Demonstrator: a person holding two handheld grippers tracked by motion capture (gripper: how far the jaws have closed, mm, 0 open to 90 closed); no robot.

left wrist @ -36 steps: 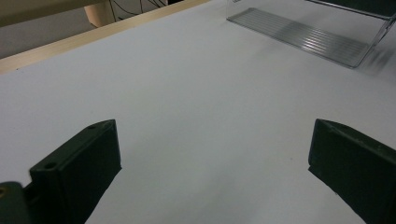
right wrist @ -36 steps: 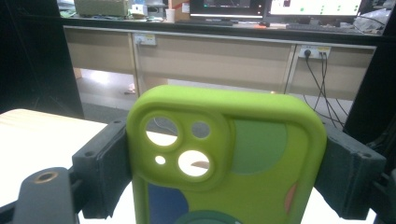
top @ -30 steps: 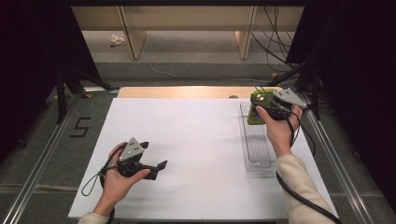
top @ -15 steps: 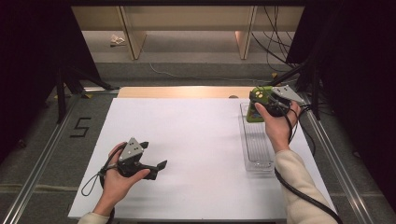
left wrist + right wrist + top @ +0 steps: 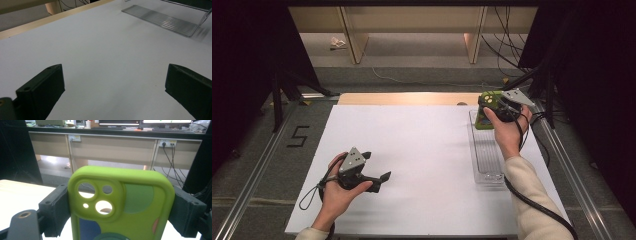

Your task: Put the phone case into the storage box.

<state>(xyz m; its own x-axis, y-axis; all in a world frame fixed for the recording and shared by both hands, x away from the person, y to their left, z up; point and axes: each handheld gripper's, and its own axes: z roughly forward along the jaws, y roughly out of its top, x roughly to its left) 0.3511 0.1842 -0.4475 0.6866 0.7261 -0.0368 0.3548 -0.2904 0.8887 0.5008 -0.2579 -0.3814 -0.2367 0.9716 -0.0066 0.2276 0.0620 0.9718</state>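
The right claw (image 5: pixel 490 107) is clamped on a lime-green phone case (image 5: pixel 120 205), its two black jaws pressing the case's long sides so the camera cut-outs face the right gripper view and the case stands upright between them. In the high view the case (image 5: pixel 486 109) is held up in the air over the far end of a clear plastic tray (image 5: pixel 488 165), close to the counter's far right corner. The tray is long and narrow, lies lengthwise near the counter's right edge, and leaves only a slim strip of white surface (image 5: pixel 422 150) between itself and that edge. The left claw (image 5: pixel 374 167) sits low over the near left part of the counter, jaws wide apart with nothing between them; the left gripper view shows bare white surface (image 5: pixel 110 57) between the jaws, with the tray (image 5: pixel 165 21) well off ahead of them. The whole middle of the counter between the two hands is open white surface, and a wooden strip (image 5: pixel 407 98) runs along its far edge.
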